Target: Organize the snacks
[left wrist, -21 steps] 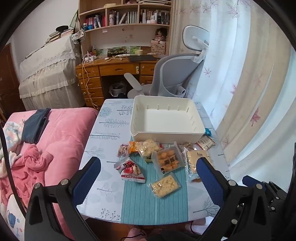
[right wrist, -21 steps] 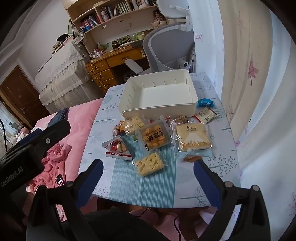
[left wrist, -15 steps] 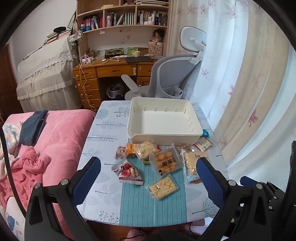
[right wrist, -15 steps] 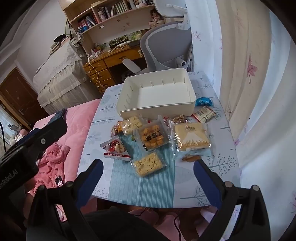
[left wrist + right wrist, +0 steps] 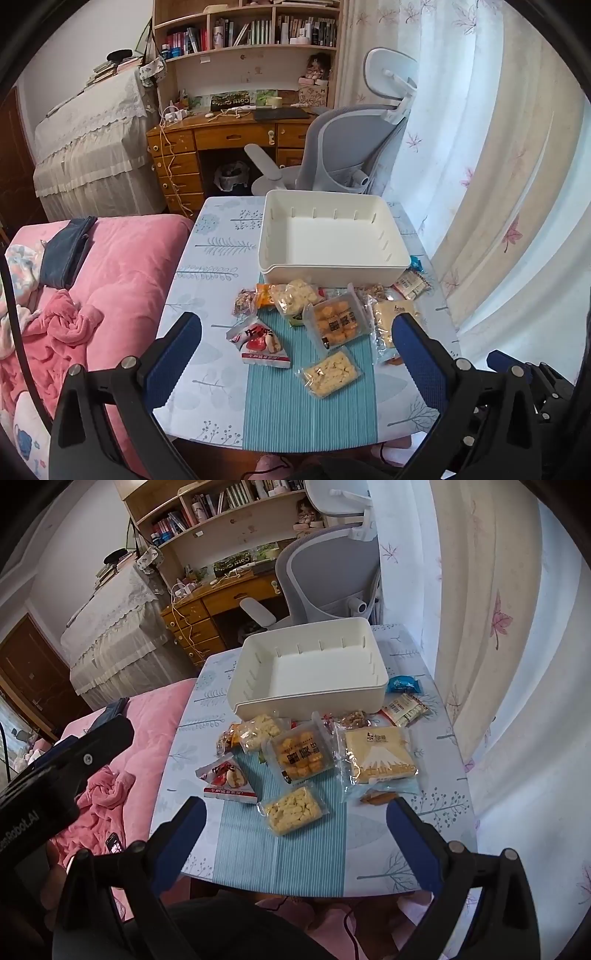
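An empty white plastic bin point(image 5: 332, 236) point(image 5: 310, 672) stands at the far side of a small table. Several snack packets lie in front of it: a red-and-white packet point(image 5: 260, 343) point(image 5: 227, 781), a clear bag of yellow bites point(image 5: 328, 369) point(image 5: 291, 808), a tray of orange biscuits point(image 5: 338, 323) point(image 5: 301, 755), a large yellow cake pack point(image 5: 376, 757), a blue packet point(image 5: 404, 684). My left gripper point(image 5: 295, 350) and right gripper point(image 5: 295, 830) are both open and empty, held above the table's near edge.
A teal striped runner point(image 5: 310, 402) covers the table's middle. A pink bed point(image 5: 99, 280) lies left of the table. A grey office chair point(image 5: 343, 147) and a wooden desk point(image 5: 229, 136) stand behind it. Curtains point(image 5: 498, 184) hang on the right.
Both grippers have drawn back and up a little from the table, so the bin and the packets look smaller. Nothing on the table has moved.
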A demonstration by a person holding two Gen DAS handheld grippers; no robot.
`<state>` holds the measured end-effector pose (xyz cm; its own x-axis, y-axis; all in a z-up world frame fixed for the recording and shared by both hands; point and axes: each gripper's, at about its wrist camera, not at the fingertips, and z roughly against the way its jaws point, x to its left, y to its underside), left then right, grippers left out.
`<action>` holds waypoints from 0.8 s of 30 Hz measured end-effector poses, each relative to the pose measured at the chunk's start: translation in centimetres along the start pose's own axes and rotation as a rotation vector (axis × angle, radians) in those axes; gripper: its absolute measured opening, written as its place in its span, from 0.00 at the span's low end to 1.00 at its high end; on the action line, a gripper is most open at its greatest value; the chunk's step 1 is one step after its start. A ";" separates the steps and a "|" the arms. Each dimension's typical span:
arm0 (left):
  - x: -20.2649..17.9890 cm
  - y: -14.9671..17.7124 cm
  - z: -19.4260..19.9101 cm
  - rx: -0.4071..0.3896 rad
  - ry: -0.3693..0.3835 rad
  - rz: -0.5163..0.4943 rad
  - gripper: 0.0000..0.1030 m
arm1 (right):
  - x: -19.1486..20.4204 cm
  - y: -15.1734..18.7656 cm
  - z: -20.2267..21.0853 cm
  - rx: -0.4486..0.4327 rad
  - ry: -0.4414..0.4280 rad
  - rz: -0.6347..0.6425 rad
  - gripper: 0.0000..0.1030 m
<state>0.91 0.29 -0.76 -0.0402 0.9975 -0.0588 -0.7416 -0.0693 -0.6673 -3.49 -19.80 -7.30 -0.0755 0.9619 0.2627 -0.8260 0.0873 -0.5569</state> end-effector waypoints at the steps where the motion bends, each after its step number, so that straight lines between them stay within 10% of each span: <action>1: 0.1 0.0 -0.2 0.004 -0.001 0.000 0.99 | -0.1 0.0 0.0 0.001 0.000 0.000 0.96; 24: 0.0 -0.2 -1.3 0.024 0.003 -0.002 0.99 | 0.1 -0.1 -0.7 0.014 0.032 -0.013 0.96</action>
<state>1.90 0.29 -1.59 -0.0367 0.9975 -0.0596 -0.7577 -0.0666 -0.6492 -2.99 -19.57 -7.76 -0.0468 0.9684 0.2450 -0.8343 0.0970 -0.5427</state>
